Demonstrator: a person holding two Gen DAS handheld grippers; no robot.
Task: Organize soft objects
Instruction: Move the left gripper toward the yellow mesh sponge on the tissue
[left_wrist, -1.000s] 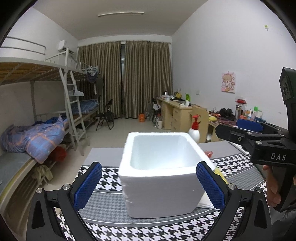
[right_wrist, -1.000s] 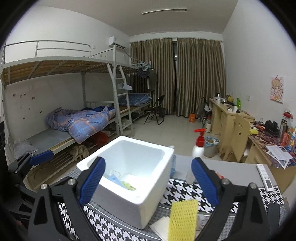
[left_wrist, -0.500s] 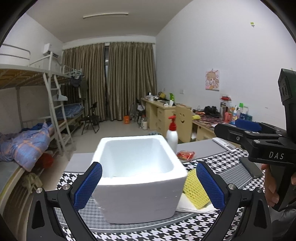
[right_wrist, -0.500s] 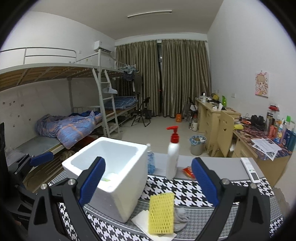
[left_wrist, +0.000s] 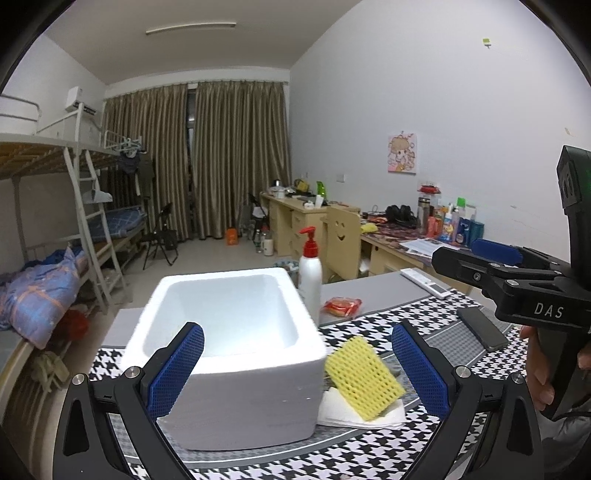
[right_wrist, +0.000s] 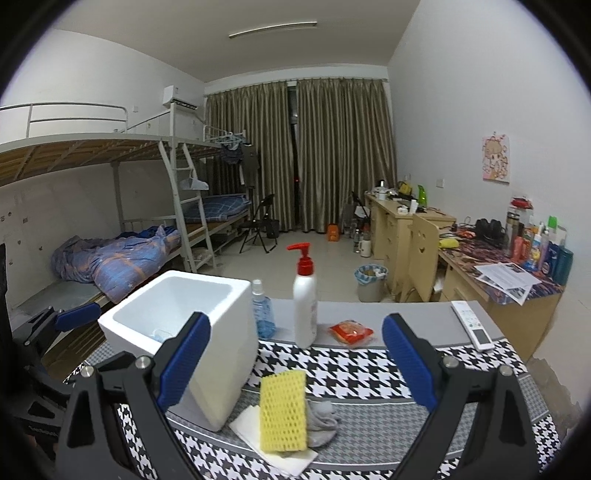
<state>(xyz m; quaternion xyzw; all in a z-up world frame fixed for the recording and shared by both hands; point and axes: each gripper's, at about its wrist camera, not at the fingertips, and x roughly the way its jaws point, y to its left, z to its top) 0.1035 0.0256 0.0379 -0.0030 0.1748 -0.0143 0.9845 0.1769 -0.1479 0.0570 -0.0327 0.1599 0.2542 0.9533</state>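
Observation:
A white foam box (left_wrist: 229, 347) (right_wrist: 184, 332) stands on the houndstooth table cloth (right_wrist: 354, 365). A yellow mesh sponge (left_wrist: 362, 380) (right_wrist: 282, 410) lies just right of the box on a white tissue (right_wrist: 277, 448), beside a grey cloth (right_wrist: 323, 421). My left gripper (left_wrist: 295, 365) is open and empty, held in front of the box. My right gripper (right_wrist: 295, 365) is open and empty, above and in front of the sponge. The right gripper also shows in the left wrist view (left_wrist: 491, 254). Something pale blue lies inside the box (right_wrist: 160, 334).
A white pump bottle with a red top (right_wrist: 304, 299), a small blue bottle (right_wrist: 262, 314), a red snack packet (right_wrist: 351, 331), a white remote (right_wrist: 472, 325) and a dark phone (left_wrist: 482, 328) lie on the table. Bunk beds stand at left, desks at right.
Both grippers have drawn back and shifted right. The box now sits further left in both views and the sponge, tissue and cloth show in full. Both grippers stay open.

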